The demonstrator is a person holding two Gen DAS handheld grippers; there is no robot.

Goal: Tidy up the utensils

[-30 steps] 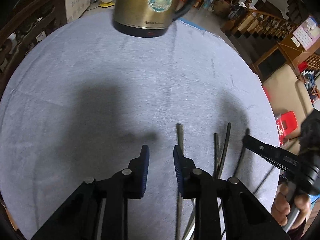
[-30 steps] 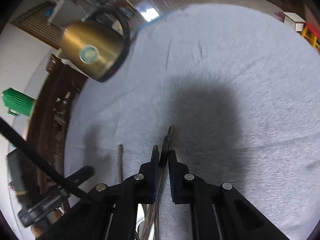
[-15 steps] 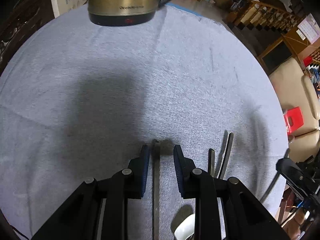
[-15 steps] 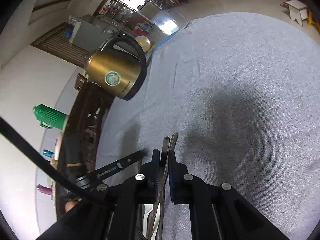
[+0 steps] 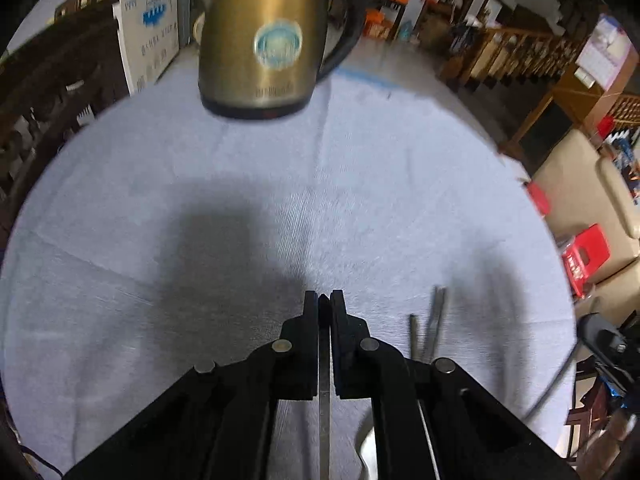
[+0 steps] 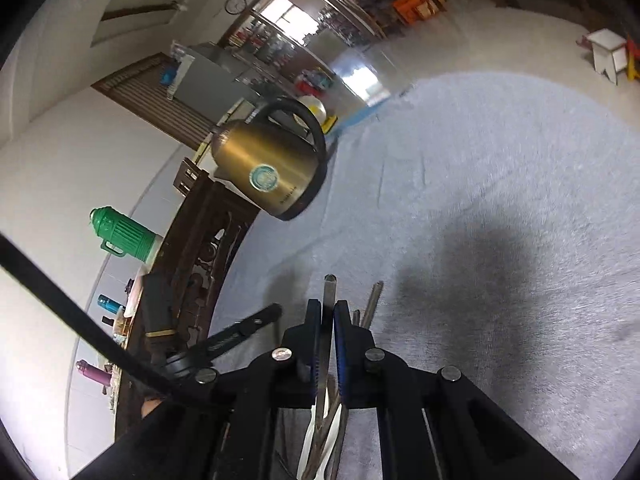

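My left gripper (image 5: 324, 300) is shut on a thin metal utensil handle (image 5: 324, 400) that runs back between the fingers. Two more metal utensil handles (image 5: 434, 320) lie on the grey cloth to its right. My right gripper (image 6: 328, 307) is shut on a metal utensil handle (image 6: 329, 292) whose tip sticks out past the fingertips, lifted above the cloth. Another metal handle (image 6: 372, 304) lies just right of it. The left gripper's finger (image 6: 240, 330) shows at the left of the right wrist view. A white spoon-like piece (image 6: 320, 440) shows under the right gripper.
A brass-coloured electric kettle (image 5: 264, 36) with a black handle stands at the far edge of the round cloth-covered table (image 5: 200, 200); it also shows in the right wrist view (image 6: 272, 168). A dark carved wooden chair (image 6: 200, 264) and a green flask (image 6: 124, 234) are beyond the table's left edge.
My left gripper has closed on the utensil handle that lay between its fingers. My right gripper has lifted and tilted up with its utensil still held.
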